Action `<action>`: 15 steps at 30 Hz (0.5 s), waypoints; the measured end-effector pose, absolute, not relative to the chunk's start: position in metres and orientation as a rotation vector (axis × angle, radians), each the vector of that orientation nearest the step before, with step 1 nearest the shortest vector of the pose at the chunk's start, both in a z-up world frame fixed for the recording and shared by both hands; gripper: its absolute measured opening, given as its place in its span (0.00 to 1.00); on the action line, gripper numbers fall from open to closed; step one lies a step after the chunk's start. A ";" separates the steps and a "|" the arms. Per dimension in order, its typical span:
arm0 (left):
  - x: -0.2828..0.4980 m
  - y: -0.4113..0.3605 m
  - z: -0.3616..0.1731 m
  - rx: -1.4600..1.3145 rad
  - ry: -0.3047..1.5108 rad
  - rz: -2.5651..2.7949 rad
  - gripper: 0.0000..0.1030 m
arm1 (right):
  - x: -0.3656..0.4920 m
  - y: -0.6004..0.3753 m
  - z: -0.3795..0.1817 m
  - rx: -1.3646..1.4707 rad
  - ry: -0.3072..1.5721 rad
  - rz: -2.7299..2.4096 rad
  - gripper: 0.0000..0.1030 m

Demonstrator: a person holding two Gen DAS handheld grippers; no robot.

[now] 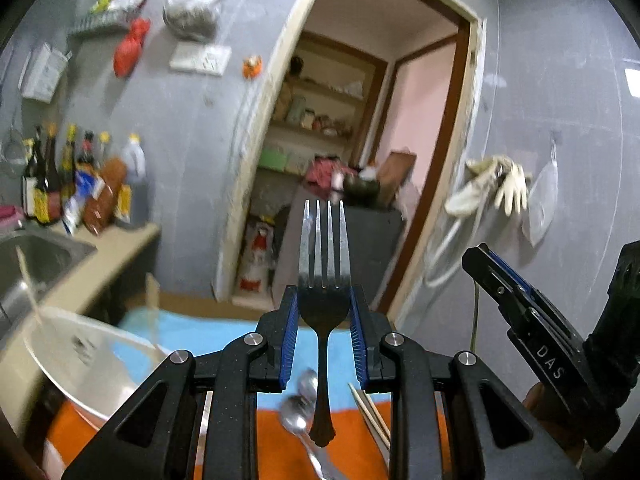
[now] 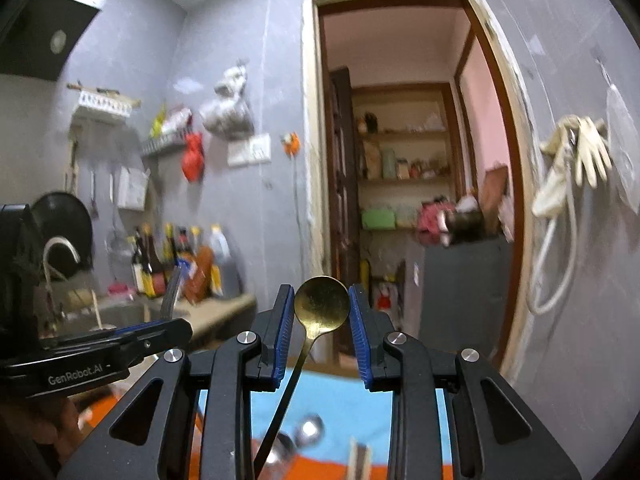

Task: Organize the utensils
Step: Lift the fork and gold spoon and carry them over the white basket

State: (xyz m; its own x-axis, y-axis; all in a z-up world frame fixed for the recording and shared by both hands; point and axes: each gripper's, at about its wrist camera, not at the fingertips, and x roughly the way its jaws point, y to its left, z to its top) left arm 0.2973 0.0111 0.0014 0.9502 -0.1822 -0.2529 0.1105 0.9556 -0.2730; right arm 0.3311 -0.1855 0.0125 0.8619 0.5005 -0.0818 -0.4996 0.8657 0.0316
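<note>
A blue-and-orange cloth [image 1: 224, 332] carries silver spoons [image 1: 298, 412], chopsticks [image 1: 372, 412] and a steel bowl [image 1: 88, 356].

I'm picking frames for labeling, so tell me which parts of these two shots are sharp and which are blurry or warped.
Left wrist view: the fork in the left claw is crisp, the bottles and cloth are motion-smeared, and the doorway bows from fisheye. Right wrist view: the gold spoon in the right claw is sharp; the surroundings are softer.

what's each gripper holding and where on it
Left gripper clamps a silver metal fork by its head below the tines; right gripper clamps a gold spoon by its bowl.
</note>
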 end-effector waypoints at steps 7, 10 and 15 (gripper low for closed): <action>0.274 0.088 0.045 -0.264 0.244 -0.069 0.20 | 0.329 -0.126 0.039 0.050 -0.020 0.595 0.25; 0.263 0.127 0.054 -0.270 0.235 -0.015 0.20 | 0.331 -0.100 0.041 0.065 -0.048 0.615 0.25; 0.249 0.176 0.048 -0.256 0.212 0.075 0.20 | 0.334 -0.063 0.031 0.066 -0.067 0.630 0.25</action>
State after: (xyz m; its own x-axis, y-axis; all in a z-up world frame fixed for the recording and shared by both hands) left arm 0.2490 0.1761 0.0479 0.9749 0.0462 -0.2177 -0.1000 0.9649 -0.2429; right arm 0.3344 -0.0630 0.0307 0.8058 0.5864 0.0823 -0.5906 0.8059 0.0416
